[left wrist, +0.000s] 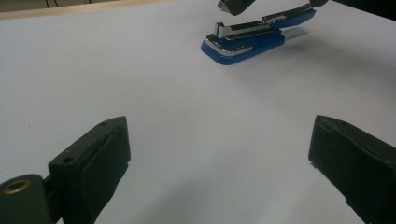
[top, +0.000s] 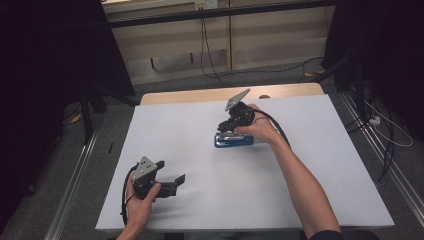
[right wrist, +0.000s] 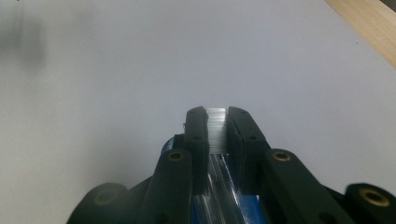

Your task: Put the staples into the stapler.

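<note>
A blue stapler (top: 234, 140) lies on the white table (top: 190, 120) right of centre, its metal magazine exposed under the raised blue top (left wrist: 247, 39). My right gripper (top: 226, 131) points down over the stapler's left end. In the right gripper view it is shut (right wrist: 216, 114) on a short silvery ribbed piece that looks like a strip of staples (right wrist: 217, 133), with the stapler's channel and blue body (right wrist: 254, 210) just beneath. My left gripper (top: 172, 172) rests near the table's front left corner. Its jaws stand wide open (left wrist: 219, 154) with nothing between them, facing the stapler.
A wooden strip (top: 200, 95) borders the table's far edge. Cables (top: 210, 60) trail across the floor beyond it. Metal rails (top: 75, 170) run along both sides of the table. Dark curtains hang at left and right.
</note>
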### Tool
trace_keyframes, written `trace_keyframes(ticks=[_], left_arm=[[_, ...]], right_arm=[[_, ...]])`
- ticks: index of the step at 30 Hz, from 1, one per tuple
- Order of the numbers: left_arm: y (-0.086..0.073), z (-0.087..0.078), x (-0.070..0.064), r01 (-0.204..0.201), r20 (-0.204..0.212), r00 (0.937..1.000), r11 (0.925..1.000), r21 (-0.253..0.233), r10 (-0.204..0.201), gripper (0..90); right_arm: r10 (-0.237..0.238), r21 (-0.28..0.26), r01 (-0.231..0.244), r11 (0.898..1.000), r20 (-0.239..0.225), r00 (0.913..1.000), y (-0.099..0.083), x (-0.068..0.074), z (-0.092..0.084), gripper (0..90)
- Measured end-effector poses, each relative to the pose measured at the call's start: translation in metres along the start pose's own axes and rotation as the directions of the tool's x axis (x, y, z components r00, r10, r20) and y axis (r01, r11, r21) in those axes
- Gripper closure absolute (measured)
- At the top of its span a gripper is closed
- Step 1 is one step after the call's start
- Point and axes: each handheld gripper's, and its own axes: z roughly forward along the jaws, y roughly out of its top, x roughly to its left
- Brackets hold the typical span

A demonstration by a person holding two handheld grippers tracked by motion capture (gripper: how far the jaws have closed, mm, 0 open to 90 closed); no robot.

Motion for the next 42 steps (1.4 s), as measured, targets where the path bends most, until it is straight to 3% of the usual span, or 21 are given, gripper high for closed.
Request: trace_keyframes(ticks=[25, 42], left_arm=[[-0.0005, 0.0005, 0.0001, 0.006, 0.002, 1.0, 1.0, 0.001, -0.006, 5.7], [-0.0006, 0.0004, 0.0003, 0.007, -0.008, 0.9999, 1.0, 0.001, -0.007, 5.7]], right_arm=[[-0.087, 0.019, 0.089, 0.996, -0.074, 0.9934, -0.0067, -0.0013, 0.005, 79.3], [-0.116, 0.035, 0.119, 0.992, -0.073, 0.9905, -0.0079, -0.0021, 0.0063, 79.3]])
